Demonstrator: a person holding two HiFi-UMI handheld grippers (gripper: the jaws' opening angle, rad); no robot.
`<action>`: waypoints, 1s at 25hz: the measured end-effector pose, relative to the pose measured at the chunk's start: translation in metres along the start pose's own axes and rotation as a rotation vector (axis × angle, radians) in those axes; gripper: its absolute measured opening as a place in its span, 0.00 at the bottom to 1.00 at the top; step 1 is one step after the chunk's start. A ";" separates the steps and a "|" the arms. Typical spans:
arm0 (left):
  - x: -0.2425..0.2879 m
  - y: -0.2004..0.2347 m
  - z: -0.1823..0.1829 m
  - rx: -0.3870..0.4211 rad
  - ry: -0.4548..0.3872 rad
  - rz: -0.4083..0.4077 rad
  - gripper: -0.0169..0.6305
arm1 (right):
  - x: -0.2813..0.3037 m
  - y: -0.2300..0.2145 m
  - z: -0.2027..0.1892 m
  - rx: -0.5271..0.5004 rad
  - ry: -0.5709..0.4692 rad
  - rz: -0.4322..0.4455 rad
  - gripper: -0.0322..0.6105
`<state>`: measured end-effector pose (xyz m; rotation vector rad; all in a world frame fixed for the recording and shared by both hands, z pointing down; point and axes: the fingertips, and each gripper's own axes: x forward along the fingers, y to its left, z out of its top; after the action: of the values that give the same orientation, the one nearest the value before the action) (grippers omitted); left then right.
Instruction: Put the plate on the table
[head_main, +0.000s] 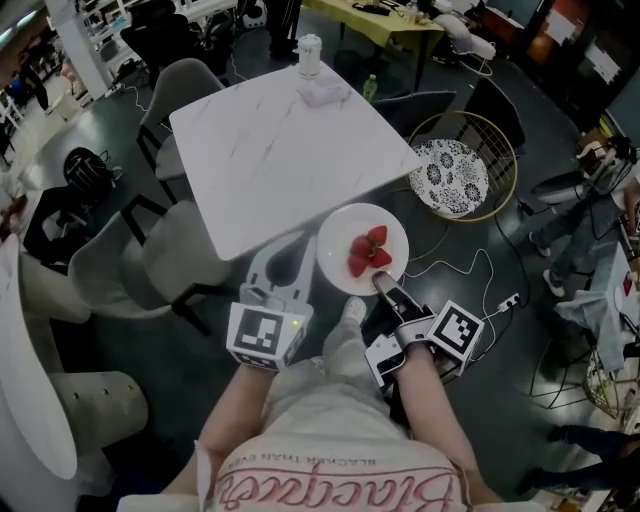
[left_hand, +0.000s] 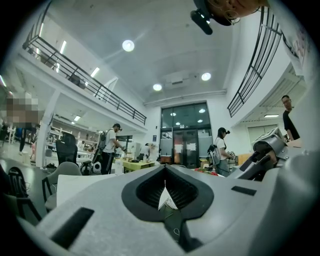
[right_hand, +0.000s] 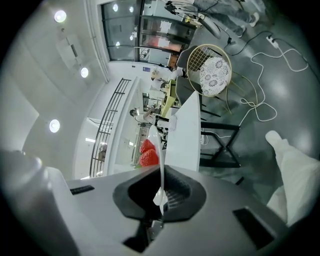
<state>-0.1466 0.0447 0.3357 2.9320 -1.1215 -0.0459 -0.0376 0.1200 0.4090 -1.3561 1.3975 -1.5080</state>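
My right gripper (head_main: 381, 284) clamps the near rim of the plate (head_main: 350, 232), face up, strawberries (head_main: 368, 252) on top, beside the table (head_main: 270, 150) corner; left gripper (head_main: 283, 246) jaws together, empty

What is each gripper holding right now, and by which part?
The right gripper pinches the white plate by its near rim. The left gripper is shut and appears empty.

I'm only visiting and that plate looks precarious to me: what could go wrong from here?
The right gripper pinches the plate only at its near rim, so it could tilt and let the strawberries slide off. The plate also hangs over the floor, just off the table corner. Set down too close to that edge, it might tip off.
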 end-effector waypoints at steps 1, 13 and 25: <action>0.005 0.002 0.000 -0.001 0.000 -0.001 0.03 | 0.005 0.000 0.003 0.001 0.003 -0.002 0.07; 0.089 0.026 -0.014 0.000 0.029 0.036 0.03 | 0.068 -0.002 0.072 0.010 0.048 -0.008 0.06; 0.221 0.036 -0.019 -0.018 0.044 0.118 0.03 | 0.136 0.000 0.191 0.006 0.117 -0.012 0.06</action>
<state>-0.0055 -0.1299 0.3491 2.8302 -1.2779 0.0087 0.1123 -0.0596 0.4208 -1.2925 1.4572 -1.6201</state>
